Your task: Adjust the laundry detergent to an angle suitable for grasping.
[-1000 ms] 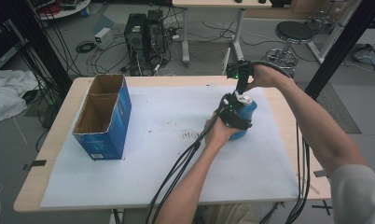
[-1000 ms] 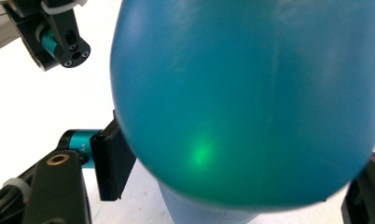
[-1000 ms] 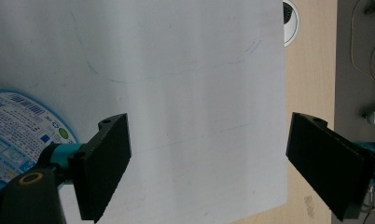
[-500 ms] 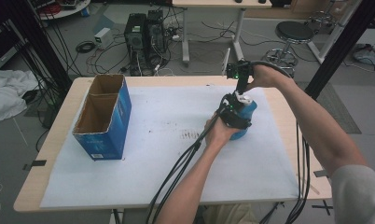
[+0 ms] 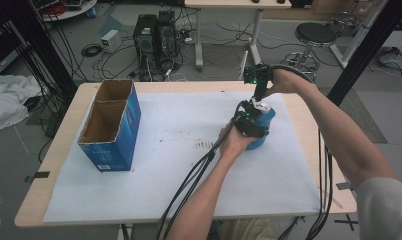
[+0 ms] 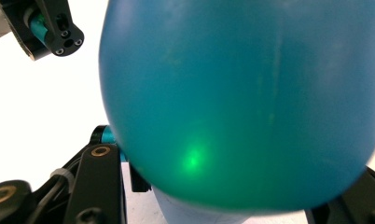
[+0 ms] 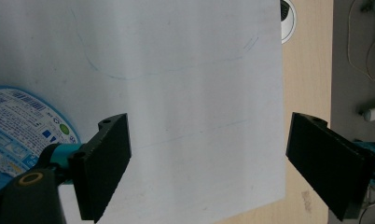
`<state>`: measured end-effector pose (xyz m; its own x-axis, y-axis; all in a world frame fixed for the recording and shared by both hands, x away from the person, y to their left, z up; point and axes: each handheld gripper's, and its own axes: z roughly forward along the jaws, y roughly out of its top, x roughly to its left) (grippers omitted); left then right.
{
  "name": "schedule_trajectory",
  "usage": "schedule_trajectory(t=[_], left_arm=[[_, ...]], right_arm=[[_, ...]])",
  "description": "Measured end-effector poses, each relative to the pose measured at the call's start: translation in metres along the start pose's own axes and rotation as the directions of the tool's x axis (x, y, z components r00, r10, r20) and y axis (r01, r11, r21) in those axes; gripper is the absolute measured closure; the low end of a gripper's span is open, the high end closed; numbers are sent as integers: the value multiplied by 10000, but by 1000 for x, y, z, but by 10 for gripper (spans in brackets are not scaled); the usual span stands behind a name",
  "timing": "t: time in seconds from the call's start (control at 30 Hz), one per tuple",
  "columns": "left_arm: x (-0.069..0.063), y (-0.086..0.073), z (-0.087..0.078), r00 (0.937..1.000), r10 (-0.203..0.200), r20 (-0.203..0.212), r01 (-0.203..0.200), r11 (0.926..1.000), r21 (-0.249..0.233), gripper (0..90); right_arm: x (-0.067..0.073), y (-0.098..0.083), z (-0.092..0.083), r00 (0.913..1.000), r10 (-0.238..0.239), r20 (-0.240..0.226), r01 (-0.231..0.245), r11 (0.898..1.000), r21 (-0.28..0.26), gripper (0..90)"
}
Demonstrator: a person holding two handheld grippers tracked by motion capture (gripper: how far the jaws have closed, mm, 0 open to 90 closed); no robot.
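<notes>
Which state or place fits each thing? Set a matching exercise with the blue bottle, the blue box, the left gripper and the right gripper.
Things:
1. blue bottle
2. blue box
3. left gripper
4. right gripper

States or places:
A. open, jaws wide apart above the white sheet
B. open-topped, near the table's left end
C. just closed, clamped on the bottle
D. upright, right of the table's middle

Pairs: 1-D, 2-B, 3-C, 4-A
</notes>
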<state>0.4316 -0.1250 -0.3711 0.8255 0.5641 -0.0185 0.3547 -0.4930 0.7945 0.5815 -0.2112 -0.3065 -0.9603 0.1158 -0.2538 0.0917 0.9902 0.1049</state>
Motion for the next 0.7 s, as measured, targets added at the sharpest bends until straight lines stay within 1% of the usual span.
schedule_trajectory(t=[0.13,0.2,0.27,0.33,0.47,0.57,0.63,0.7], left_arm=[[2,-2,-3,9998,-9,222,9,10000,-20,462],[2,-3,-6,9995,58,318,-56,10000,-61,462],[1,-4,-11,9985,404,380,-401,9992,-90,462],[1,-5,-17,9970,585,504,-578,9982,-141,463],[6,-9,-38,9919,885,909,-862,9958,-295,463],[8,-13,-56,9877,1218,984,-1181,9921,-428,462],[12,-16,-67,9850,1265,1171,-1221,9915,-445,462],[15,-21,-78,9797,1432,1405,-1359,9889,-605,462]], right_arm=[[0,0,-2,10000,-15,2,15,10000,2,131],[1,0,-2,10000,24,13,-24,10000,13,132],[1,0,-3,10000,41,29,-41,10000,29,131],[2,0,-4,10000,5,54,-6,10000,33,131],[4,1,-6,9999,-43,94,42,10000,43,132],[6,2,-9,9999,-55,131,54,10000,57,132],[7,2,-10,9999,-39,166,38,10000,28,132],[8,3,-11,9999,-52,146,51,10000,64,132]])
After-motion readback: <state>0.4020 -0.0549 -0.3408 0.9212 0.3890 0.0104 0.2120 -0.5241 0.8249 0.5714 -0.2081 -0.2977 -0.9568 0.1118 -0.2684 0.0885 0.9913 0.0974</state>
